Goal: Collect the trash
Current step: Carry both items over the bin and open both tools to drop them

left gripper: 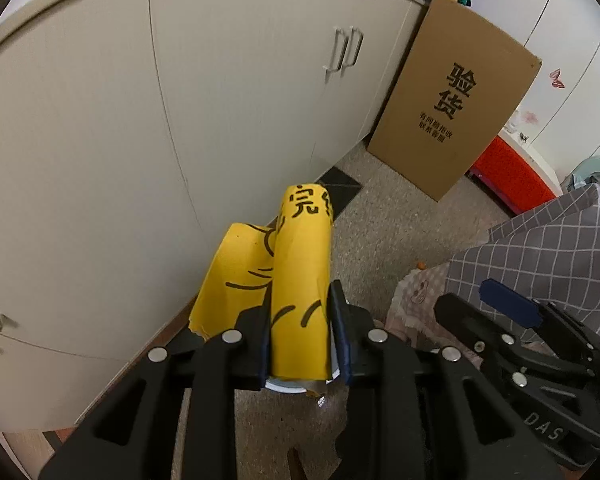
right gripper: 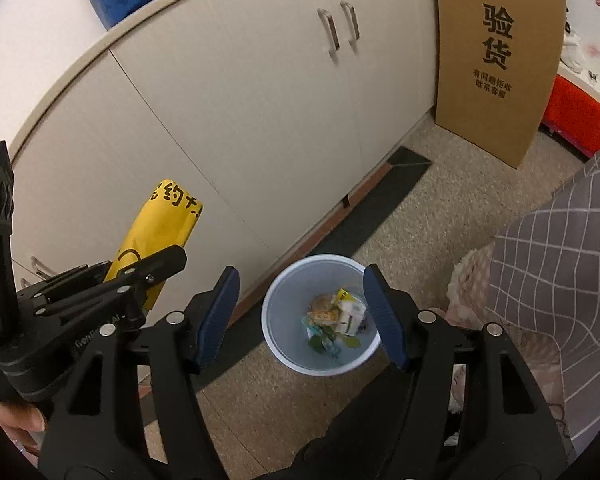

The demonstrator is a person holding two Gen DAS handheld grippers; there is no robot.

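Note:
My left gripper (left gripper: 303,300) is shut on a yellow paper wrapper (left gripper: 300,280) with black print, held in the air in front of the cabinets; the wrapper also shows in the right wrist view (right gripper: 156,236), held by the left gripper (right gripper: 140,276) at left. A white trash bin (right gripper: 284,300) stands on the floor below, with several scraps of litter (right gripper: 336,320) inside. My right gripper (right gripper: 304,312) is open and empty above the bin, its blue pads (right gripper: 216,316) on either side of it. In the left wrist view the bin's rim (left gripper: 288,388) peeks out under the wrapper, and the right gripper (left gripper: 512,312) is at the lower right.
Grey cabinet doors (right gripper: 260,100) with metal handles run along the back. A large cardboard sheet (right gripper: 496,56) leans against them at the right. A red stool (right gripper: 580,116) stands behind it. A grey checked cloth (right gripper: 560,264) hangs at the right. The floor is speckled beige (right gripper: 440,208).

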